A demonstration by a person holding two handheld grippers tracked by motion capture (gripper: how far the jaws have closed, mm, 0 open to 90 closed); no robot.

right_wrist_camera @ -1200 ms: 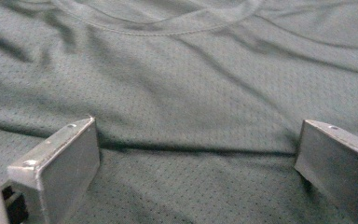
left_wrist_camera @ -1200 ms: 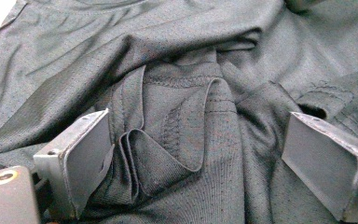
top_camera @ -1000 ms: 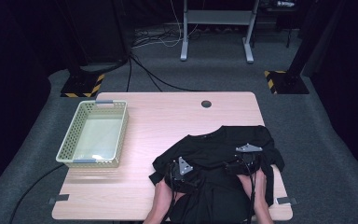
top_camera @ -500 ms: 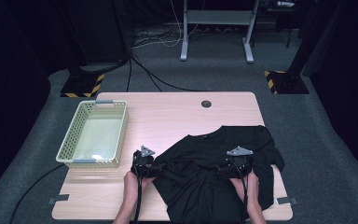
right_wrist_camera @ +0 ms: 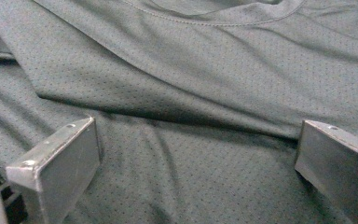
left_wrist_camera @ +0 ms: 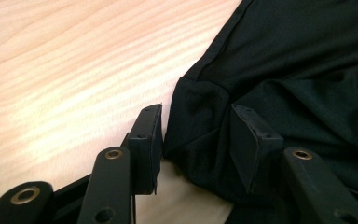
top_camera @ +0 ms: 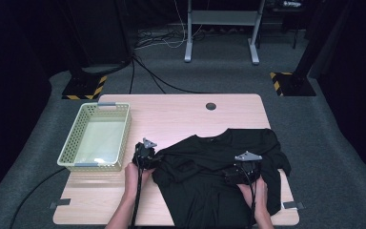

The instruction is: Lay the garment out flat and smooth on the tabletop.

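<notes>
A black shirt (top_camera: 219, 176) lies spread over the right half of the wooden table (top_camera: 171, 114), neckline toward the far side. My left gripper (top_camera: 145, 155) is at the shirt's left edge, close to the basket. In the left gripper view its jaws (left_wrist_camera: 196, 114) stand partly apart, with a puffy fold of the shirt's edge (left_wrist_camera: 200, 116) lying between them on the wood. My right gripper (top_camera: 244, 169) hovers over the middle right of the shirt. Its jaws (right_wrist_camera: 198, 128) are wide open above flat fabric (right_wrist_camera: 191, 74) just below the collar seam.
A pale green mesh basket (top_camera: 71, 143) stands at the table's left side, right beside my left gripper. A round cable hole (top_camera: 211, 106) is near the far edge. Bare wood (top_camera: 95, 200) stretches along the front left.
My left gripper has swept left toward the basket, drawing the shirt's left edge out with it. The bunched shirt now lies flatter and wider. The right gripper has shifted only slightly.
</notes>
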